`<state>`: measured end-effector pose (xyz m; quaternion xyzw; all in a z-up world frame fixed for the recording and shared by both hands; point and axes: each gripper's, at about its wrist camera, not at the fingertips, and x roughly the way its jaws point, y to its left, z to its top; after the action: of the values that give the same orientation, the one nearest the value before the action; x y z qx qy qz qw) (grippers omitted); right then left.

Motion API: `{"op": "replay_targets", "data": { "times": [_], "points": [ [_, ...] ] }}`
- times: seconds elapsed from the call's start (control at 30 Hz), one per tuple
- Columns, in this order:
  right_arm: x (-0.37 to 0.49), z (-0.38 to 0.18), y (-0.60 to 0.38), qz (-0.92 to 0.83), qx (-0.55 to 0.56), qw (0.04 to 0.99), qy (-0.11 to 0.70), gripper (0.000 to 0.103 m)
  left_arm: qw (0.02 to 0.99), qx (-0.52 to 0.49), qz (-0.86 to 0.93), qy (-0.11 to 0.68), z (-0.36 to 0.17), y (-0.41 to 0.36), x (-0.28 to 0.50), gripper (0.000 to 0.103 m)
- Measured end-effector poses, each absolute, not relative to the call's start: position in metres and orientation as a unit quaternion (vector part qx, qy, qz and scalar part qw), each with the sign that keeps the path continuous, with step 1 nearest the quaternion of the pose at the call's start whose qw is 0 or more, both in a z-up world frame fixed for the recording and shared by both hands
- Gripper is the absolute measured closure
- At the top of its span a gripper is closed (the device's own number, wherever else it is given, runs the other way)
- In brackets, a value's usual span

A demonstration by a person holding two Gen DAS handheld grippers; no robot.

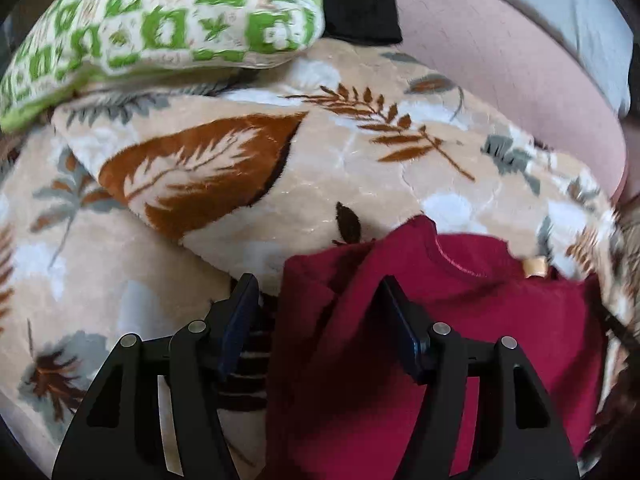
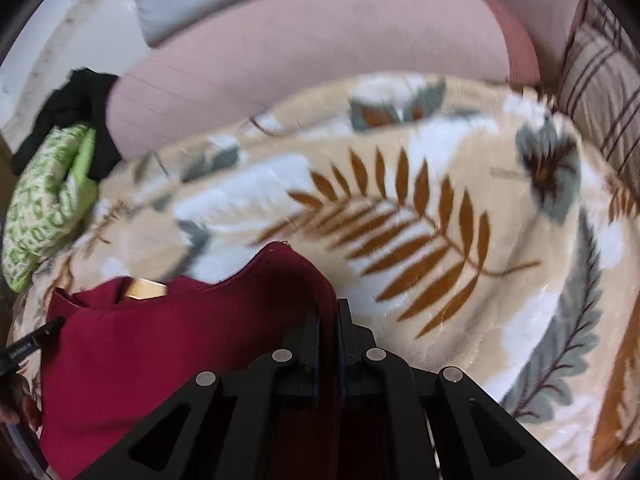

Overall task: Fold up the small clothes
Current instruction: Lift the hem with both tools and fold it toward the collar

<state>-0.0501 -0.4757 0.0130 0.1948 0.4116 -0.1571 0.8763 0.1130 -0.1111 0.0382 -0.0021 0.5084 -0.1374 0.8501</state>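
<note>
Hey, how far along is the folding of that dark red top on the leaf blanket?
Early. Nothing looks folded: the dark red top lies rumpled on the leaf blanket, neckline and label showing. In hand: the right gripper is shut on one edge of it; the left gripper is open over the other side, not gripping. Left: grip, spread flat, fold. The green patterned cloth lies bunched behind.

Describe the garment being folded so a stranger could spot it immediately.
Find the beige blanket printed with brown and grey leaves. At its near edge lies a dark red top with a tan label at the collar. It is the only plain red piece; the neighbouring cloth is green and white patterned.
</note>
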Motion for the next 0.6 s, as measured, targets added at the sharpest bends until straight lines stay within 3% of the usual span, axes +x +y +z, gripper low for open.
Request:
{"op": "replay_targets", "data": {
  "times": [0.03, 0.07, 0.13, 0.3, 0.47, 0.6],
  "points": [
    [-0.055, 0.017, -0.476, -0.156, 0.197, 0.878, 0.406, 0.094, 0.852, -0.006, -0.139, 0.505, 0.042, -0.106, 0.110, 0.040],
    [-0.061, 0.023, -0.476, -0.159, 0.201, 0.879, 0.401, 0.076, 0.855, -0.005, -0.143, 0.498, 0.050, -0.099, 0.103, 0.040],
    [-0.080, 0.039, -0.473, -0.168, 0.207, 0.885, 0.382, 0.062, 0.857, 0.001, -0.153, 0.492, 0.059, -0.089, 0.091, 0.040],
    [-0.124, 0.061, -0.439, -0.092, 0.185, 0.900, 0.384, 0.062, 0.855, -0.020, -0.196, 0.480, 0.078, -0.046, 0.040, 0.040],
    [-0.129, 0.020, -0.399, -0.082, 0.094, 0.886, 0.446, 0.062, 0.829, -0.036, -0.232, 0.508, 0.063, -0.032, -0.008, 0.040],
    [-0.117, 0.054, -0.380, -0.080, 0.095, 0.890, 0.439, 0.062, 0.825, -0.017, -0.238, 0.512, 0.045, -0.038, -0.032, 0.040]
  ]
}}
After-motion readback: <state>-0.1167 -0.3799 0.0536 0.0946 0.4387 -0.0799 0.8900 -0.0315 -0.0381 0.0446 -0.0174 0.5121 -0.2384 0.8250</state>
